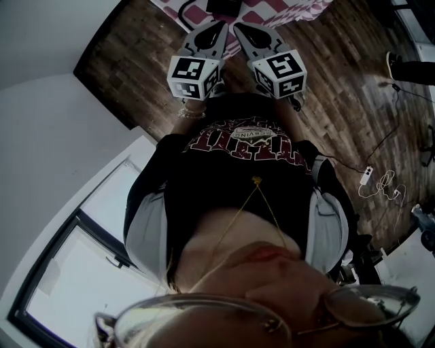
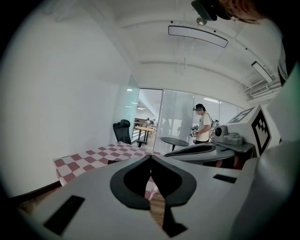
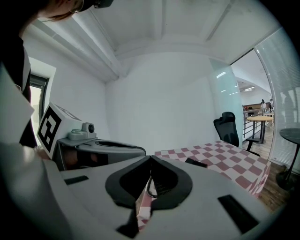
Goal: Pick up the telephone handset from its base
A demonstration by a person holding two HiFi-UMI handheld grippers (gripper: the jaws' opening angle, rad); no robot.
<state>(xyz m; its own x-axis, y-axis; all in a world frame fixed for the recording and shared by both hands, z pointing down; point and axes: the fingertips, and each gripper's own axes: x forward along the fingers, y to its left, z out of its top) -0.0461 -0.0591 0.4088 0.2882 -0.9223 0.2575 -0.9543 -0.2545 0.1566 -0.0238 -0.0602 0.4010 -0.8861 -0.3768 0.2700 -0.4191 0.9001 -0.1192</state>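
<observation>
Wood planking covers the floor (image 1: 340,81), the largest thing in the head view. At its top edge begins the worktop (image 1: 272,10), draped in a red-and-white checked cloth.

Both tongs are held side by side in front of the person's chest, pointing toward that cloth and well apart from it. The left tongs (image 1: 222,26) are clenched, tips meeting, with nothing between them. The right tongs (image 1: 238,28) are clenched and empty too. Each gripper view shows the pads touching at the tip.

The telephone (image 1: 223,7) appears only as a dark shape on the cloth at the very top of the head view, too cropped to tell the handset from its base. In the right gripper view, a black coiled cord (image 3: 150,186) shows beyond the closed tips, lying on the checks. A flat dark piece (image 3: 195,162) sits nearby on the same cloth — which part of the phone it is I cannot tell.

The handset is probably light, rigid moulded plastic — smooth enough to slip. The narrow middle of its grip, between the two bulged ends, looks like the best place to hold it. The springy cord would likely tug back, so a slow lift seems wise, or the base may drag.
</observation>
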